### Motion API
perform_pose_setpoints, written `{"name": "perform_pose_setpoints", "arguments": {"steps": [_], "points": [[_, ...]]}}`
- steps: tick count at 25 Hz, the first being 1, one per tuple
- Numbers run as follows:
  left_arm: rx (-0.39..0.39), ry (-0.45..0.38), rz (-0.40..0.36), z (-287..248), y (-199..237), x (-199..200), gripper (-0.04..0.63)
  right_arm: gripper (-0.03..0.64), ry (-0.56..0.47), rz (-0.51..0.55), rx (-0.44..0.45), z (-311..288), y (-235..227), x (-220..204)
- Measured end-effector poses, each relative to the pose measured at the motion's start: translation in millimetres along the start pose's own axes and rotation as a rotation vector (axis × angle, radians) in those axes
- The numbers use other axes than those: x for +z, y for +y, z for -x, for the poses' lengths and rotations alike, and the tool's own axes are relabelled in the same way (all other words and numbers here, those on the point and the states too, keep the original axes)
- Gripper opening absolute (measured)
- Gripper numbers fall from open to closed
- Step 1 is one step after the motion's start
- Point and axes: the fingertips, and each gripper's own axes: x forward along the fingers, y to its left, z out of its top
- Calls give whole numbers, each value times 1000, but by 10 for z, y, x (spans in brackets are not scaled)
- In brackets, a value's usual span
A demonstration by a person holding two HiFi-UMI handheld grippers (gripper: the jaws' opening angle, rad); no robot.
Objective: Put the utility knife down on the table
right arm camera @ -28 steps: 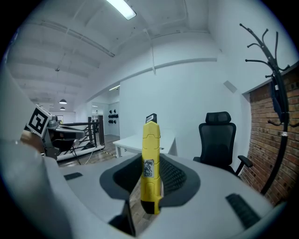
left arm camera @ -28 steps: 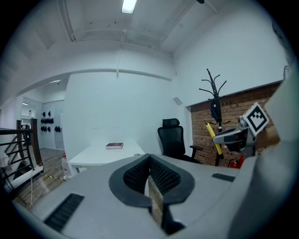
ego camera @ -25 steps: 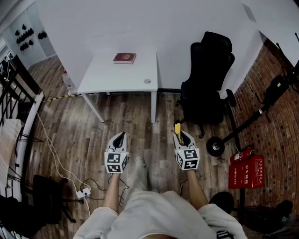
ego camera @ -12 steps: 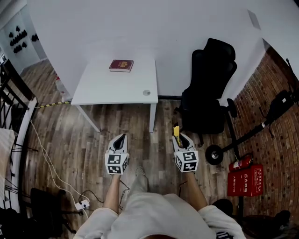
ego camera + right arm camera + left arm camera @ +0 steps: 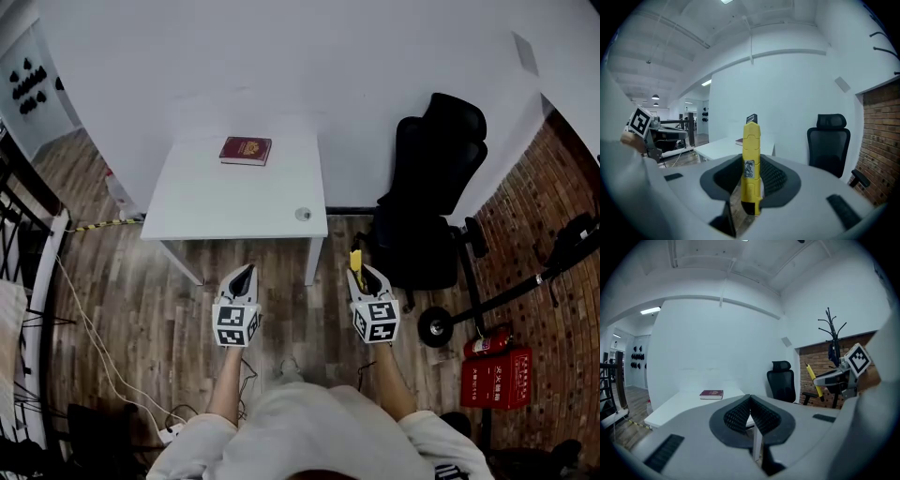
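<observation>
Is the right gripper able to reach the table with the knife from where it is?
Probably, though not without moving in. The right gripper, shut on the knife, is short of the table, with only bare floor between. The chair stands off to the right; the table's near side is bare.

The yellow knife, with a black tip and a small label on its body, is standing upright, its lower part sitting clamped between the jaws of the right gripper. It is hanging above the wooden floor, just short of the white worktop and not touching it.
</observation>
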Motion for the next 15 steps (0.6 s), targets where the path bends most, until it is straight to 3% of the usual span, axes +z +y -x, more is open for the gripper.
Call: {"name": "perform_pose_setpoints", "arguments": {"steps": [15], "points": [[-55,-12,-28,-1120,715,244,6,110,-6,-5,-53,-1142,-232,303]]}}
